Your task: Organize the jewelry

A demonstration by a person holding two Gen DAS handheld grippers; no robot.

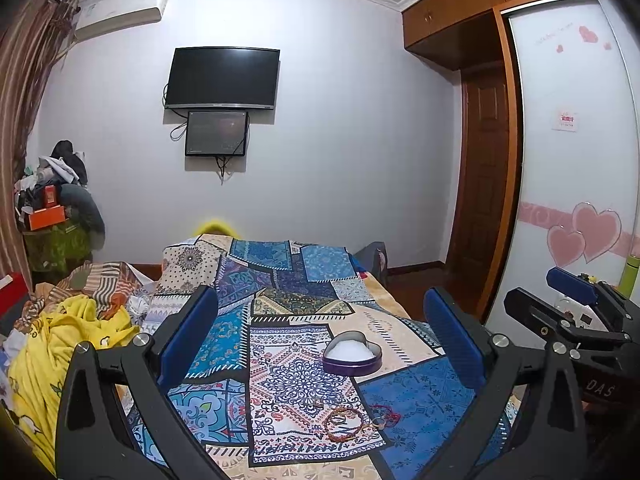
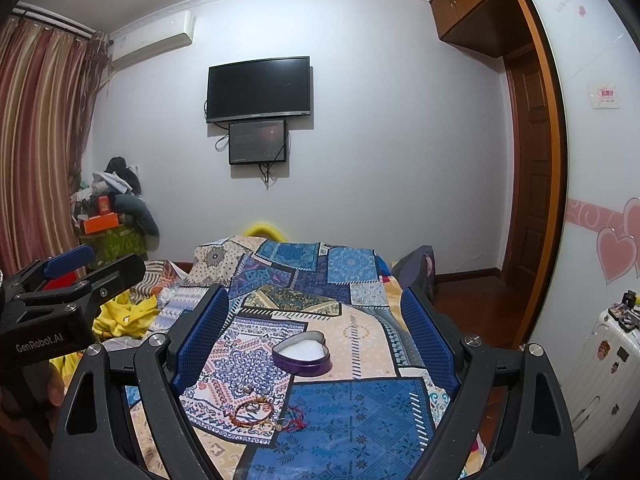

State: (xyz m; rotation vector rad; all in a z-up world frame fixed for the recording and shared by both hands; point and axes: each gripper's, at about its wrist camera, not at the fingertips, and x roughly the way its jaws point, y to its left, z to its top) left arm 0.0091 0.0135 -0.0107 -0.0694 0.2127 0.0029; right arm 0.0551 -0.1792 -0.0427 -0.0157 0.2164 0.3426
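A purple heart-shaped jewelry box [image 1: 353, 354] with a white lining lies open on the patterned bedspread [image 1: 280, 304]; it also shows in the right wrist view [image 2: 303, 353]. Nearer me lie a brown bead bracelet [image 1: 343, 421], a red string bracelet [image 1: 385, 411] and small rings [image 1: 379, 423]. In the right wrist view the bead bracelet [image 2: 253, 409], red string [image 2: 295, 420] and rings [image 2: 246, 390] lie below the box. My left gripper [image 1: 326, 340] is open and empty above them. My right gripper [image 2: 320, 336] is open and empty too.
A yellow blanket [image 1: 52, 356] and striped bedding are heaped at the bed's left. A wardrobe [image 1: 572, 160] with sliding door stands right, a white suitcase [image 2: 600, 380] beside it. A clothes pile [image 1: 56, 200] stands in the far left corner. A TV [image 1: 222, 78] hangs on the wall.
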